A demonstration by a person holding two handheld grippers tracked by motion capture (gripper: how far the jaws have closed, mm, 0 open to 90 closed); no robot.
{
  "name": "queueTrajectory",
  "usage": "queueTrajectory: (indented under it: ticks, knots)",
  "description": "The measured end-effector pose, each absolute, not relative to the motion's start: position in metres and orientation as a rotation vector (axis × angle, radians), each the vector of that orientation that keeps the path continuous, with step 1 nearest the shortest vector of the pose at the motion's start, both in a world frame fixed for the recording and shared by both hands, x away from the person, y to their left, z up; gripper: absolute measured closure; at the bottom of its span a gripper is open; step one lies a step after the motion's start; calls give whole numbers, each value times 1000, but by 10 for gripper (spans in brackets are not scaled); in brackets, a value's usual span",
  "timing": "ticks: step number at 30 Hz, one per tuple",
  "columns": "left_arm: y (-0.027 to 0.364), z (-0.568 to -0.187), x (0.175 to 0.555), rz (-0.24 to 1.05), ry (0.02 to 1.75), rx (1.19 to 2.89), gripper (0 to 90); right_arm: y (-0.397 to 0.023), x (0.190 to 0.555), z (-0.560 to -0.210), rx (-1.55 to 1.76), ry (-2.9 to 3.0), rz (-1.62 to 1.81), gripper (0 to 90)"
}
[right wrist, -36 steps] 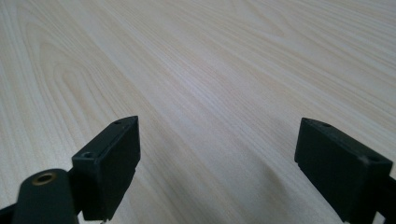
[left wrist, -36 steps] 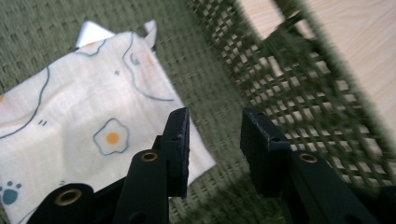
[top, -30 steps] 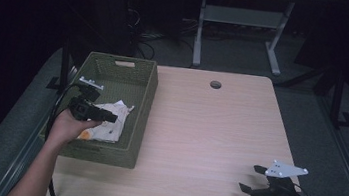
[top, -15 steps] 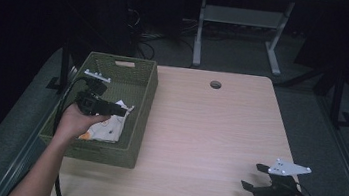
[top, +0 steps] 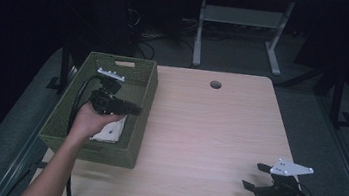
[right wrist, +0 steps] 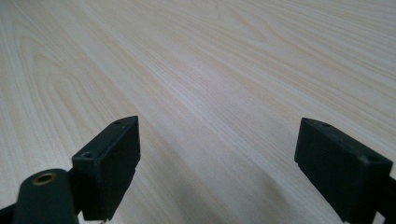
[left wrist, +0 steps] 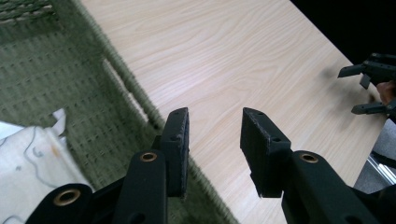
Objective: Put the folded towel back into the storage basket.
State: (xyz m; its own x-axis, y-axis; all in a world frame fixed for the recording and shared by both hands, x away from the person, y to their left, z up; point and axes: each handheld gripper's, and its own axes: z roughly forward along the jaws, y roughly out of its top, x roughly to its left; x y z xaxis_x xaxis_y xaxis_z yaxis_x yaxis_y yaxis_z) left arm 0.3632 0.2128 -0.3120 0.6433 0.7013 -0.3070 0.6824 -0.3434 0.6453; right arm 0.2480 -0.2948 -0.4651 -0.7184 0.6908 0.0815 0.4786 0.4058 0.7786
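Over the green woven basket (top: 136, 123) at the table's left, the left gripper (left wrist: 212, 135) holds its fingers partly open and empty above the basket's right rim; the white crumpled cloth (top: 108, 131) lies inside. The right gripper (top: 261, 178), fingers wide and empty, rests at the near right of the light wooden table (top: 209, 127).

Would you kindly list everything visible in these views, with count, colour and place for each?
table: one, light wood grain, centre of the high view
cable hole: one, dark, near the table's far edge
basket: one, green woven, on the table's left side
white item: one, white, cloth or paper, lying inside the basket
metal frame: one, grey, on the floor beyond the table
left gripper: one, black, jaws open with nothing between them, held over the basket's right wall
right gripper: one, black with a grey plate, jaws wide open, low at the table's near right corner
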Motion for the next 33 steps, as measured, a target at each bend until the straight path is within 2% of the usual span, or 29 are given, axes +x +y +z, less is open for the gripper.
queueTrajectory:
  ticks: [33]
  knots:
    - [154,-326,351,-37,924,2072,641,-295,247,-464,1004,2409,1233,138]
